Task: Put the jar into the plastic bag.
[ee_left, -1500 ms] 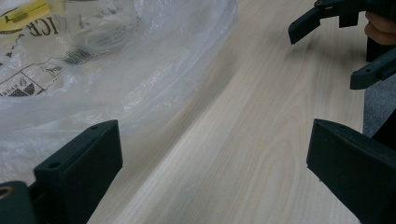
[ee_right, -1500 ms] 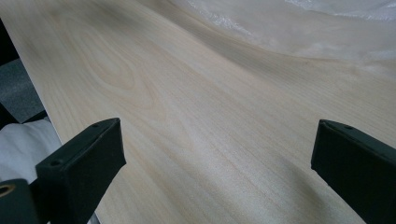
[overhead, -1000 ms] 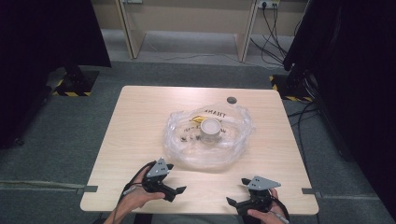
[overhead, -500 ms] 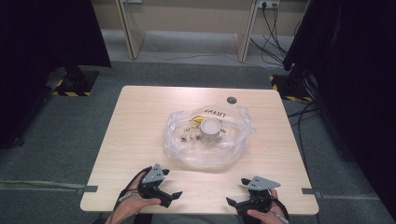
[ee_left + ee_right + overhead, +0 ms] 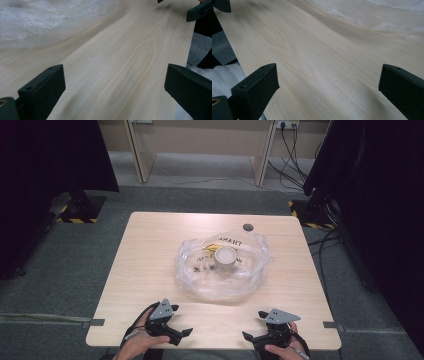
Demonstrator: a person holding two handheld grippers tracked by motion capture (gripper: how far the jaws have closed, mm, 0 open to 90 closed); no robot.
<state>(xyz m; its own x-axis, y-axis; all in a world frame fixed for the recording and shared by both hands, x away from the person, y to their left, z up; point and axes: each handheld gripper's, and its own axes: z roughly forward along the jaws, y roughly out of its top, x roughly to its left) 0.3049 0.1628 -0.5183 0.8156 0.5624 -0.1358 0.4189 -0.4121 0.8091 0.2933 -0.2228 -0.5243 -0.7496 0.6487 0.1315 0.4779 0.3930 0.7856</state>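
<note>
Seen from above: a light wooden table (image 5: 150, 265) carrying a crumpled clear plastic bag (image 5: 222, 270) around its middle, slightly toward the far edge, printed lettering showing through the film. Inside the bag, a small round container with a pale lid (image 5: 226, 257), upright, resting on the table through the plastic. Near the far edge, just beyond the bag, a small dark round disc (image 5: 247, 227). At the near edge, toward the left corner, the left gripper (image 5: 181, 334) held in a hand, jaws spread wide apart and gripping nothing, pointed toward the middle of the near edge. Toward the near right corner, the right gripper (image 5: 250, 337), likewise held in a hand, jaws standing wide apart and empty, pointed back at the other. Both well short of the bag, apart from it and from each other. In the left gripper view, bare wood between the two black jaws, bag film (image 5: 45, 22) at upper left; in the right gripper view, the same bare grain, film (image 5: 387, 15) at upper right.
</note>
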